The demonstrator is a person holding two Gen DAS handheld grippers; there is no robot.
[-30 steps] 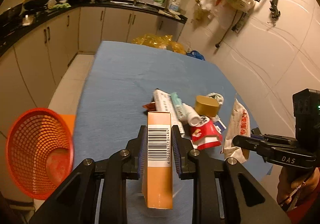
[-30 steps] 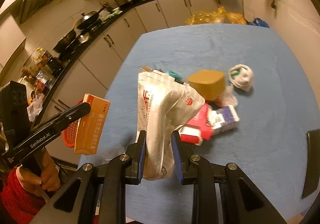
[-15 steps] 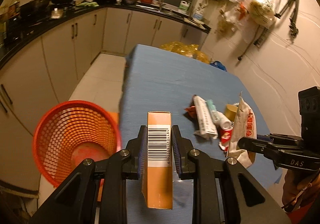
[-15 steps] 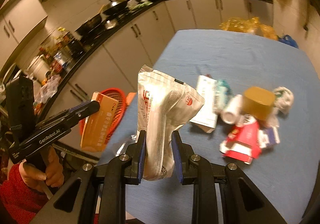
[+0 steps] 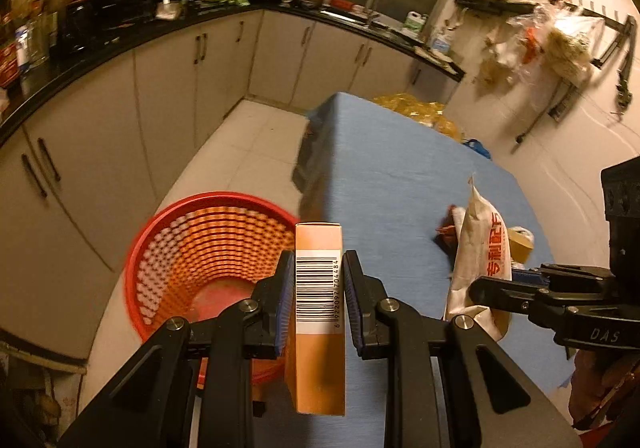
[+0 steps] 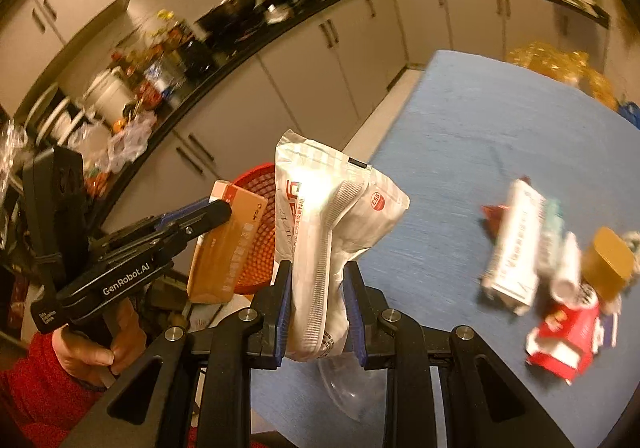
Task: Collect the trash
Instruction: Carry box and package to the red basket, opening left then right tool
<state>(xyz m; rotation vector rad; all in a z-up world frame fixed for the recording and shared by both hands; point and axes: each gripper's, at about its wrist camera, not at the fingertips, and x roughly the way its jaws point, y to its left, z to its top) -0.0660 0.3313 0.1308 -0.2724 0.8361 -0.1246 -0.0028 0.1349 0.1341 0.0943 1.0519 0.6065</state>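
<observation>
My left gripper [image 5: 319, 276] is shut on an orange carton [image 5: 320, 360] with a barcode, held at the table's left edge beside the red mesh basket [image 5: 208, 248] on the floor. My right gripper [image 6: 318, 280] is shut on a white plastic bag [image 6: 324, 232] with red print, held above the blue table's [image 6: 480, 136] near left corner. In the right wrist view the left gripper [image 6: 216, 214] and its carton [image 6: 220, 248] are in front of the basket [image 6: 258, 232]. The bag [image 5: 480, 252] shows at the right of the left wrist view.
Several pieces of trash lie on the table at the right: a white box [image 6: 514, 252], a tan lid [image 6: 608, 264], a red and white carton [image 6: 564, 340]. Kitchen cabinets [image 5: 168, 96] and a cluttered counter line the left. Yellow bags [image 5: 420, 112] sit behind the table.
Both grippers have swung left, away from the trash pile and toward the red basket, each still holding its item. The basket now looms larger in the left wrist view.
</observation>
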